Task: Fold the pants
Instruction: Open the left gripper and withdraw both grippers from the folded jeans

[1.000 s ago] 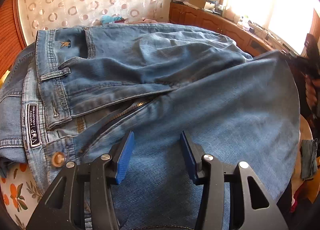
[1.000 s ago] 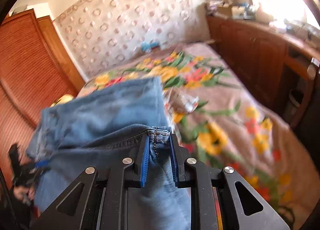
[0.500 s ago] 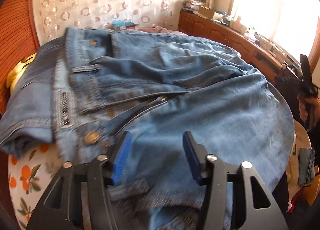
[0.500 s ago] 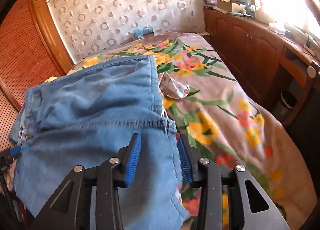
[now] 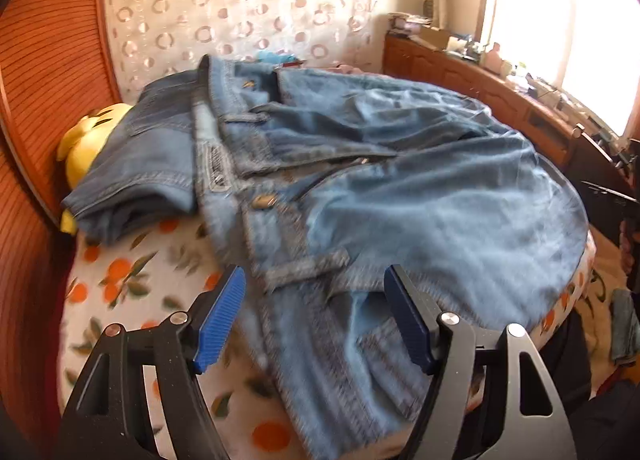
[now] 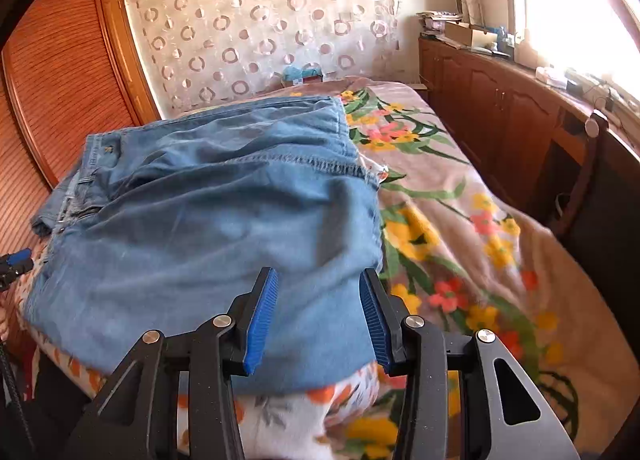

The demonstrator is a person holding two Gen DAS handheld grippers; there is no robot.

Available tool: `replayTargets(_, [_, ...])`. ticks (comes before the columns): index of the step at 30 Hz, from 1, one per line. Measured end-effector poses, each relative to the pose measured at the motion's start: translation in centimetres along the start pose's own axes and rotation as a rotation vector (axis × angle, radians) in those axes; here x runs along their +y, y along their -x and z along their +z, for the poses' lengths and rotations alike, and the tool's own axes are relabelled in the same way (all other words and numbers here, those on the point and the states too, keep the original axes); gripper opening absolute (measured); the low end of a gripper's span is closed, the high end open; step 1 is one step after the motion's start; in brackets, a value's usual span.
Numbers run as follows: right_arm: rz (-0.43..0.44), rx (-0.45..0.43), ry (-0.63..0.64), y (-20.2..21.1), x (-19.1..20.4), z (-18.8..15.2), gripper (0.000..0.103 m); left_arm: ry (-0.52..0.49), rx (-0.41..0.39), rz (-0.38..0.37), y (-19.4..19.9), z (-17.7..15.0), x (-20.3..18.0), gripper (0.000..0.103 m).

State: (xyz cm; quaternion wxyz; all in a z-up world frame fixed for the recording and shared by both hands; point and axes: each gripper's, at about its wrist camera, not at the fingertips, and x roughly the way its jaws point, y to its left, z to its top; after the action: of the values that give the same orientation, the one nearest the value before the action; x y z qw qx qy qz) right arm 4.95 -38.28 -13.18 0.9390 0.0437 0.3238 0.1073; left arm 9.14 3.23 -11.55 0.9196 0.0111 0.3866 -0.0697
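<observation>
Floral bedspread [image 6: 460,227] carries my folded jeans [image 6: 208,227]: heavy, limp denim, best taken at the hems. My left gripper [image 5: 314,318], jaws just widened, and right gripper [image 6: 318,316] stand open, empty.

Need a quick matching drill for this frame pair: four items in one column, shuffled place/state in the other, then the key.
Items
1. jeans
2. yellow plush
3. left tongs
4. cabinets

Place/state
A. open, waistband end of the denim between the blue pads, not pinched
B. folded over, lying flat on the floral bedspread
C. along the wall under the bright window
D. half buried under the darker folded denim by the wooden panel

Pairs: 1-B, 2-D, 3-A, 4-C
</observation>
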Motion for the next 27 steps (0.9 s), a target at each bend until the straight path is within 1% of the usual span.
replayTargets(3, [0.016,0.011,-0.032,0.5,-0.3,-1.2,0.044,0.030,0.024,0.012,0.4,-1.6,1.0,0.073])
replayTargets(6, [0.024,0.027,-0.052,0.7,-0.7,-1.9,0.044,0.033,0.062,0.024,0.6,-3.3,1.4,0.068])
replayTargets(9, [0.013,0.032,-0.070,0.8,-1.0,-2.2,0.044,0.035,0.081,0.010,1.0,-4.5,1.4,0.068])
replayTargets(12, [0.010,0.038,-0.101,0.7,-1.5,-2.4,0.044,0.038,0.082,0.006,1.4,-5.3,1.2,0.067])
replayTargets(15, [0.012,0.045,-0.109,0.6,-1.4,-2.3,0.044,0.042,0.085,-0.016,1.9,-6.0,1.0,0.060])
replayTargets(16, [0.011,0.045,-0.105,0.6,-1.1,-2.3,0.044,0.039,0.083,-0.023,2.1,-6.1,0.8,0.054])
replayTargets(17, [0.011,0.045,-0.100,0.6,-0.9,-2.3,0.044,0.038,0.082,-0.032,2.3,-6.2,0.7,0.052])
replayTargets(21, [0.014,0.046,-0.094,0.4,-0.4,-2.2,0.044,0.019,0.082,-0.066,3.1,-6.9,0.0,0.046])
replayTargets(23, [0.015,0.047,-0.095,0.3,-0.4,-2.2,0.044,0.002,0.089,-0.082,3.2,-7.5,-0.7,0.044])
replayTargets(26, [0.009,0.050,-0.096,0.2,-0.7,-2.3,0.044,-0.025,0.084,-0.066,3.2,-7.9,-1.3,0.040])
replayTargets(27, [0.009,0.052,-0.097,0.1,-0.7,-2.3,0.044,-0.033,0.077,-0.070,3.3,-7.9,-1.4,0.034])
